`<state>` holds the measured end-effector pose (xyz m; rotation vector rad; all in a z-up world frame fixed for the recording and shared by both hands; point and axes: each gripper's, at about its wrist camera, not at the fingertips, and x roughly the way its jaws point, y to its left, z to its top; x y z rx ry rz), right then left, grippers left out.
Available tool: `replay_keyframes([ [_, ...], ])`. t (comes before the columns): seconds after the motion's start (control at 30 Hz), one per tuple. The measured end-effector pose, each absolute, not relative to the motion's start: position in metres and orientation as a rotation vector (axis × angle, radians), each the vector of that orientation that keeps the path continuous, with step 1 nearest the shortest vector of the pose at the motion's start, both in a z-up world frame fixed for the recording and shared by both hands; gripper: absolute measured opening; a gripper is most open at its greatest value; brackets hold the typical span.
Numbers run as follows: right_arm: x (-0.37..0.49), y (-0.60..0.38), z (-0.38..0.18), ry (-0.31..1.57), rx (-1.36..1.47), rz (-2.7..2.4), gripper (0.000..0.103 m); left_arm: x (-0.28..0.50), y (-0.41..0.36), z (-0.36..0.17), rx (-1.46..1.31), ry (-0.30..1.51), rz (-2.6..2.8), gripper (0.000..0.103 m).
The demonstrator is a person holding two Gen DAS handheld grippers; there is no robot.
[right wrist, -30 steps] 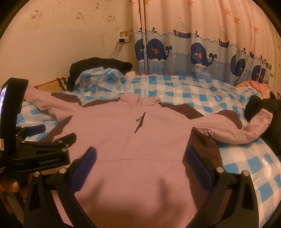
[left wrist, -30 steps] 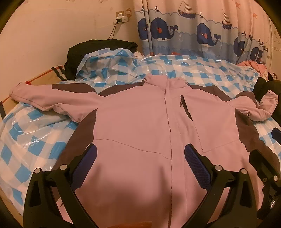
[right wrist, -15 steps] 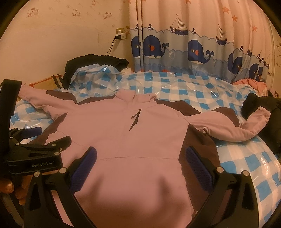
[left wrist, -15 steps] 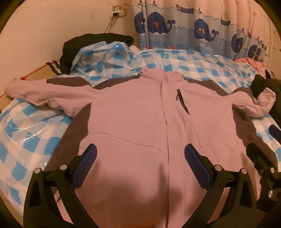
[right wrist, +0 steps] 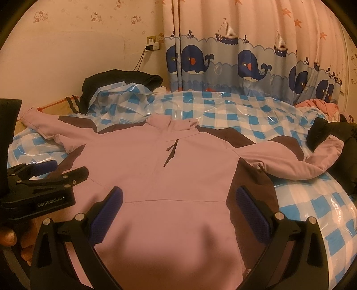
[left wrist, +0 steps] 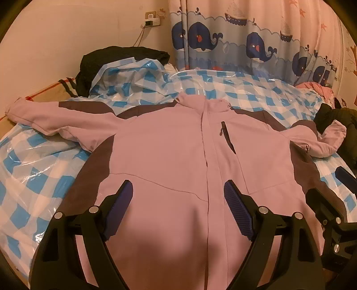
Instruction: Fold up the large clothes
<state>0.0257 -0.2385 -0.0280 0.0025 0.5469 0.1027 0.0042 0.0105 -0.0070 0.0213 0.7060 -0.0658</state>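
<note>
Two grippers above one jacket [left wrist: 169, 156], both with jaws spread wide and nothing between the pads. Left gripper [left wrist: 178, 207] over the lower front, blue pads either side of the zip line, hovering rather than pressing as far as can be told. Right gripper [right wrist: 178, 209] likewise released, over the hem area nearer the wearer's-left side seam, with the left gripper's black body [right wrist: 38, 189] visible at the left edge of the right view, just beside it. Jacket spread face up and flat on the bed [left wrist: 256, 89], collar [left wrist: 205, 103] toward the curtain [left wrist: 245, 44], hem toward the cameras. Pink body with dark brown panels along shoulders and flanks; zipped chest pocket [left wrist: 226, 136] slanting beside the centre placket. One sleeve [left wrist: 51, 120] stretched out toward the wall side, cuff near the bed edge; the other sleeve [right wrist: 301, 160] out to the opposite side, bent, its cuff resting against a dark garment [right wrist: 334, 138]. Blue-and-white checked plastic sheet [right wrist: 245, 116] covering the bed, glossy and wrinkled, bunched up behind the collar on the wall side. Black clothing pile [left wrist: 120, 55] at the head corner, partly under the bunched sheet. Pink cloth [left wrist: 316, 88] at the far edge by the curtain. Wall socket [left wrist: 152, 19] with a plug and cord hanging down.
</note>
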Motion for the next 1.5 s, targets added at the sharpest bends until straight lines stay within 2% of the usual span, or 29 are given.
replay_keyframes([
  [0.07,0.026,-0.238,-0.027,0.548,0.003,0.103,0.097,0.006,0.009,-0.009,0.024,0.713,-0.062,0.088],
  [0.6,0.026,-0.237,-0.029,0.554,0.003,0.104,0.097,0.006,0.011,-0.011,0.018,0.712,-0.047,0.093],
  [0.8,0.027,-0.237,-0.027,0.554,0.005,0.104,0.097,0.006,0.018,-0.013,-0.035,0.707,-0.038,0.094],
  [1.0,0.027,-0.237,-0.027,0.555,0.005,0.104,0.097,0.007,0.009,-0.015,0.082,0.744,-0.029,0.094],
  [1.17,0.027,-0.237,-0.028,0.556,0.007,0.105,0.097,0.005,0.007,-0.012,0.06,0.739,-0.071,0.094],
  [1.37,0.027,-0.238,-0.026,0.557,0.01,0.108,0.097,0.002,0.024,-0.008,-0.142,0.7,-0.058,0.094],
  [1.5,0.023,-0.248,-0.011,0.514,0.029,0.128,0.097,0.005,0.011,-0.001,0.048,0.64,0.003,0.094],
])
